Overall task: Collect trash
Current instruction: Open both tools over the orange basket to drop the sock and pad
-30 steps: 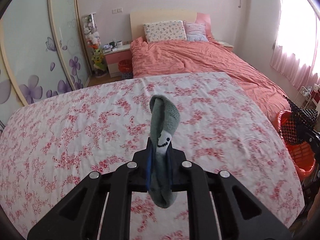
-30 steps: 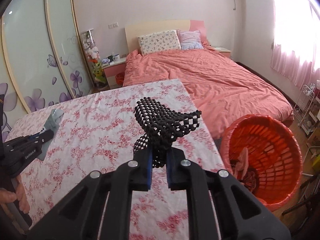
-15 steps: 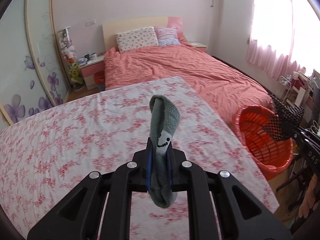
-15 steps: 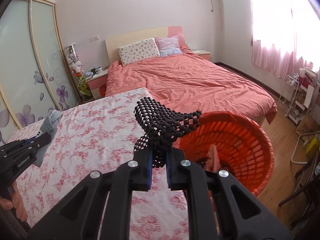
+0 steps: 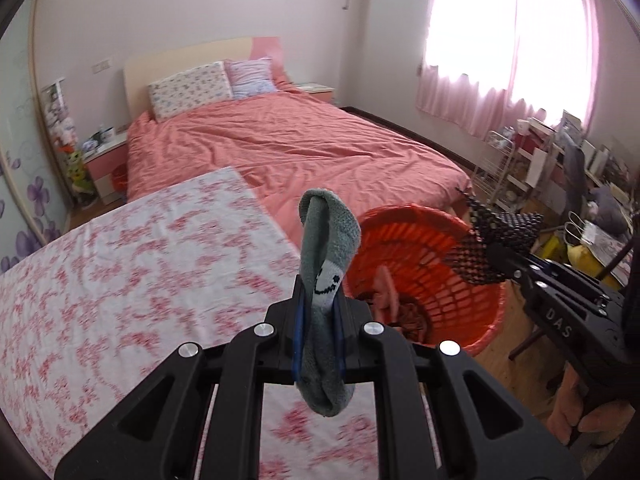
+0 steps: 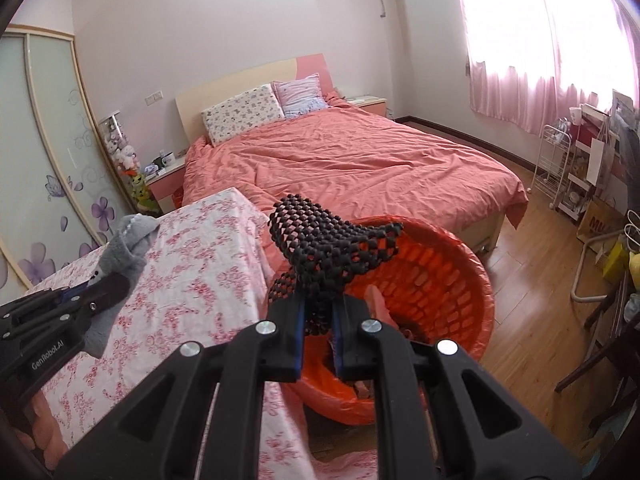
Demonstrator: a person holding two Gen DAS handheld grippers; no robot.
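grey sock (image 5: 326,280): pinched between the pads of the left gripper (image 5: 319,330), clenched tight on it; the toe folds over at 12 o'clock above the jaws and the cuff hangs out below; a stitched smiley face shows on the pale part.
left gripper from the other side: at 9 o'clock in the right wrist view (image 6: 86,294), with the sock (image 6: 120,248) sticking up from it over the flowered sheet.
black mesh piece (image 6: 332,248): grasped by the right gripper (image 6: 318,330), jaws clamped on its lower end; the rest arches up and droops toward 2 o'clock, in front of the basket rim.
right gripper seen from the left wrist: at 3 o'clock (image 5: 500,258), holding the mesh (image 5: 492,240) over the basket's far-right edge.
flowered sheet (image 5: 132,272): white with red blossoms, spread from 6 to 9 o'clock under the left gripper; blurred.
orange basket (image 6: 452,280): on the wooden floor just beside the sheet's edge, at 1 to 3 o'clock of the left gripper; something pink and something dark lie inside, too unclear to name.
bed (image 6: 352,164): beyond the basket at 12 o'clock, salmon cover, two pillows (image 6: 244,114) against the headboard.
curtains (image 5: 512,40): pink, at 2 o'clock, bright window behind.
wire rack (image 6: 554,168): at 3 o'clock by the wall, cluttered.
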